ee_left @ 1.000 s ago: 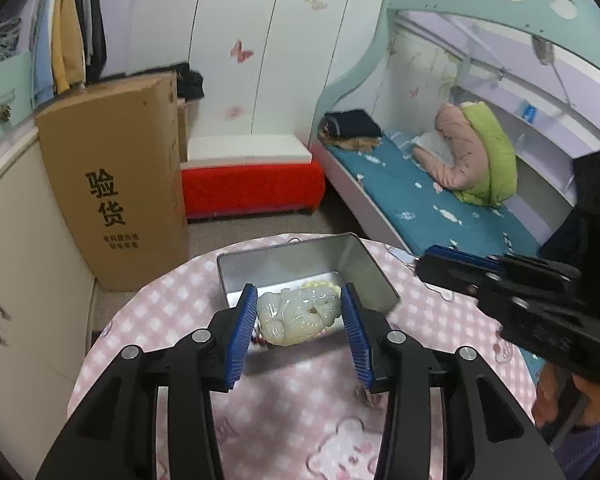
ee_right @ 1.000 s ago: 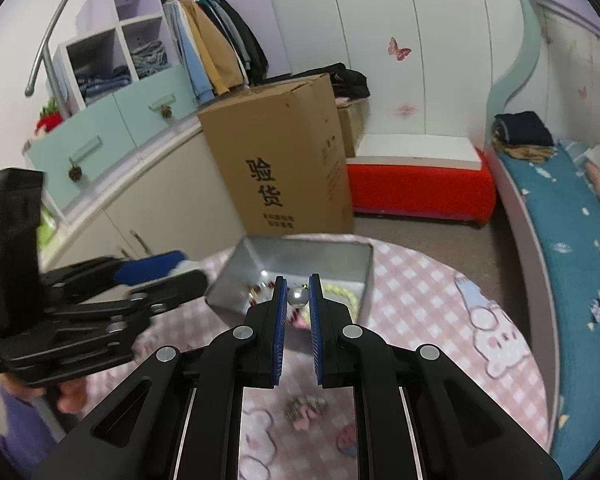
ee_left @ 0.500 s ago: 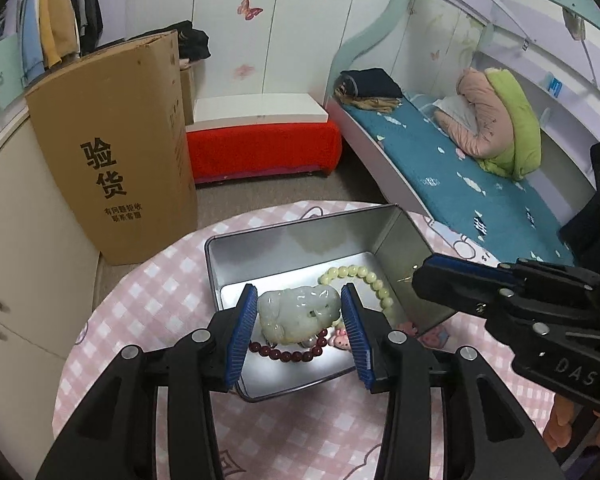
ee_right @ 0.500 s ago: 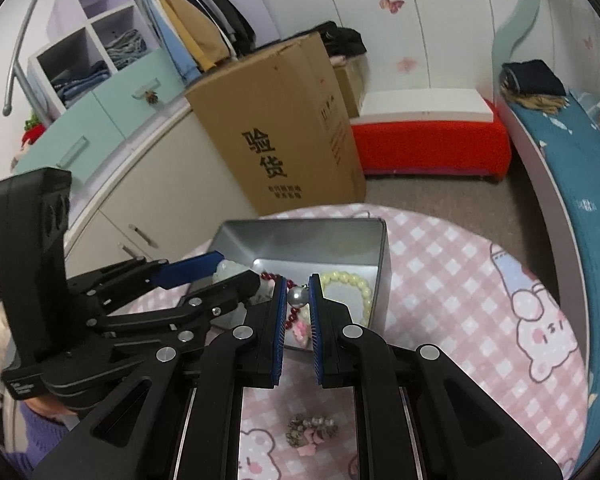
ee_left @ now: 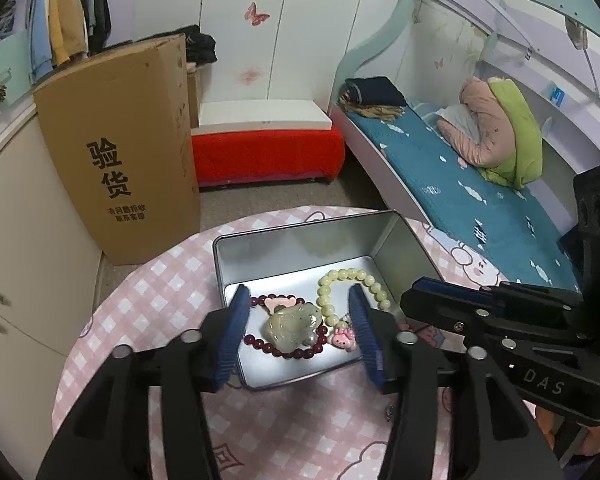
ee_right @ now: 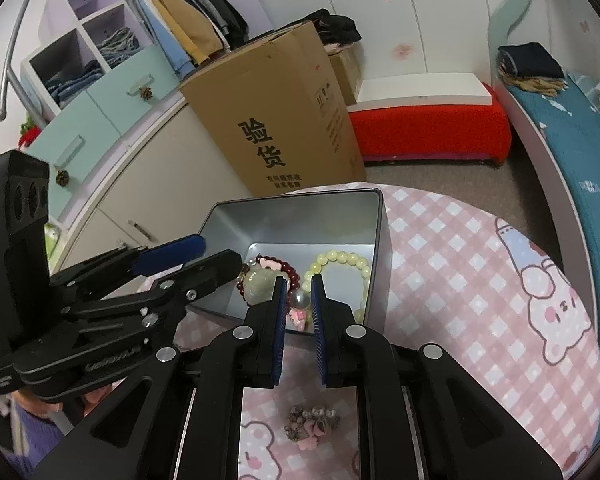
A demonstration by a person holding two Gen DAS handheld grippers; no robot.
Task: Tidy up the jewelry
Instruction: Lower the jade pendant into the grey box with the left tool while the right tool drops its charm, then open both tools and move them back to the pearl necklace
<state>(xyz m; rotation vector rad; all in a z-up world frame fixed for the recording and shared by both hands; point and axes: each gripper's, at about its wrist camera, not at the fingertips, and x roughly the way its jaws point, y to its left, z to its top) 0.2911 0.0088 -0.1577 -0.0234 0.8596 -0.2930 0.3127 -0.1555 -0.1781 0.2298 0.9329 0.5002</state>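
Our left gripper [ee_left: 298,330] gapes wide over the jade [ee_left: 294,325] in the tin [ee_left: 300,240]; our right gripper [ee_right: 299,300] pinches a bead [ee_right: 300,299]

We see a round table [ee_left: 148,304] covered in a pink-and-white checked cloth printed with cartoon bears. A shallow open metal tin [ee_left: 296,246] sits directly on it, toward the far edge. On the near side of the tin, apart from it, a small cluster of beads [ee_right: 312,424] lies on the cloth by itself. In the left wrist view, a tiny metal piece [ee_left: 389,411] rests on the cloth near the tin's front corner; we cannot tell what it is.
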